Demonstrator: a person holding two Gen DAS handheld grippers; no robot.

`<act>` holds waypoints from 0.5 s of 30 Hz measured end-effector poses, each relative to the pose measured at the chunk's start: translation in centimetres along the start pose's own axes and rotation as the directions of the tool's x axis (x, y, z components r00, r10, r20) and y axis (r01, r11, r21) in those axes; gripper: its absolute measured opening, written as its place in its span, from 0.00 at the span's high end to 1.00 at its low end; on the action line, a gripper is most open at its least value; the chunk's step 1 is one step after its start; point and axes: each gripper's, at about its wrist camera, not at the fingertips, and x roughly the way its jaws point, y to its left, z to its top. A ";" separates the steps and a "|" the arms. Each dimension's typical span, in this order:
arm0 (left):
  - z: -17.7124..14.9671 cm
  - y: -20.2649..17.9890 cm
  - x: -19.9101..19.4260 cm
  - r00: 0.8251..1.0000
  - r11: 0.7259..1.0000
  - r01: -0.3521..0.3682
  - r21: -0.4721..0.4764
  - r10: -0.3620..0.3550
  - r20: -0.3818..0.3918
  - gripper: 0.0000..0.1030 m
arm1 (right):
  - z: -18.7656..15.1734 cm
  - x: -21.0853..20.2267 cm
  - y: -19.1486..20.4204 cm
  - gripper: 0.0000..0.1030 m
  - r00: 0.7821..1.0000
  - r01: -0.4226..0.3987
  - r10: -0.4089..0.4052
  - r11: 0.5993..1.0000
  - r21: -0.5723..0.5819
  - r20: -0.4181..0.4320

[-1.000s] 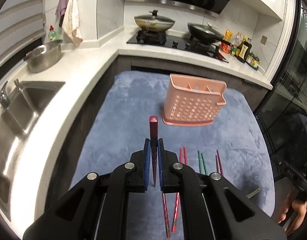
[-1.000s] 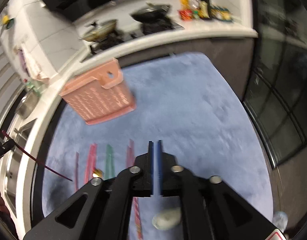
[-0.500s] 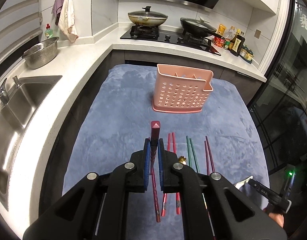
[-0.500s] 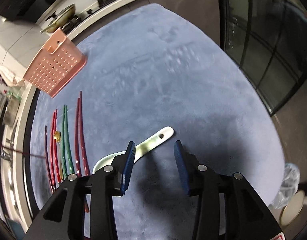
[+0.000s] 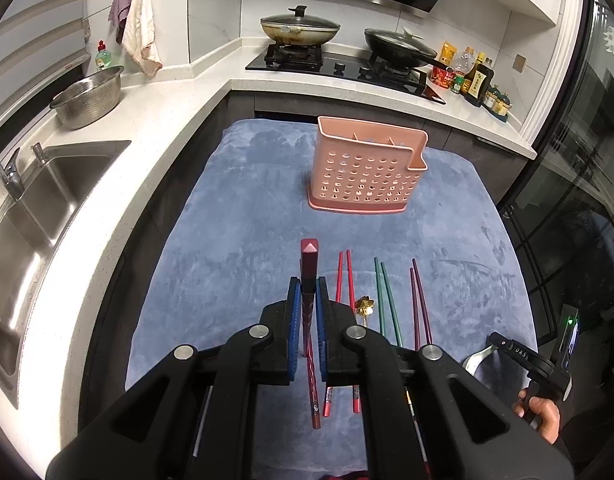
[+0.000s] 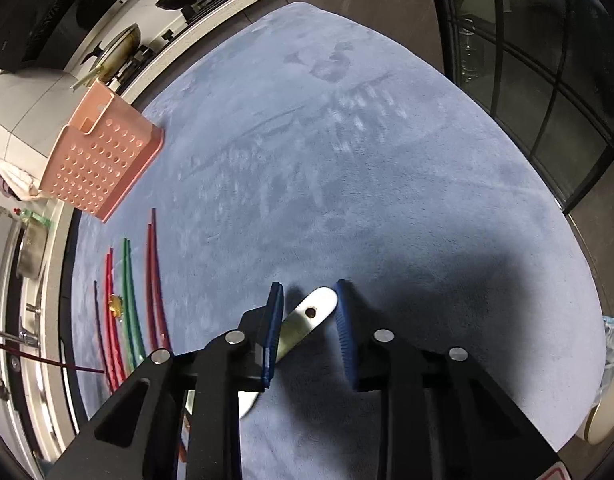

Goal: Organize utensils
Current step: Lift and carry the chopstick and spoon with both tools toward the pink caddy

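While the blue cloth (image 5: 235, 240) spreads across the whole worktop, one pink perforated holder (image 5: 367, 168) stands upright at its far end. Nearer, chopsticks lie in a row: two red (image 5: 344, 276), two green (image 5: 383, 296), two purple (image 5: 419, 304), with a small gold piece (image 5: 364, 306) between red and green. One white spoon (image 6: 311, 314) lies on the cloth, its handle between the spread fingers of the right gripper (image 6: 309, 300), jaws wide, not clamped. Left gripper (image 5: 307, 292) is pinched narrow on a single dark-red chopstick (image 5: 309, 264), held above the cloth.
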 end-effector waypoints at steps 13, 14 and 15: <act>0.1 0.3 -0.1 1.000 1.000 0.018 -0.005 -0.018 0.002 0.93 | -0.1 -4.5 5.8 0.90 0.995 -0.079 0.086 0.988 -0.134 0.047; 0.1 0.4 -0.2 1.000 1.000 0.021 -0.005 -0.021 0.004 0.93 | -0.1 -4.7 6.4 0.90 0.995 -0.081 0.089 0.985 -0.150 0.050; 0.3 0.5 -0.3 1.000 1.000 0.025 -0.005 -0.025 0.008 0.93 | 0.0 -5.1 7.3 0.91 0.994 -0.087 0.098 0.981 -0.172 0.052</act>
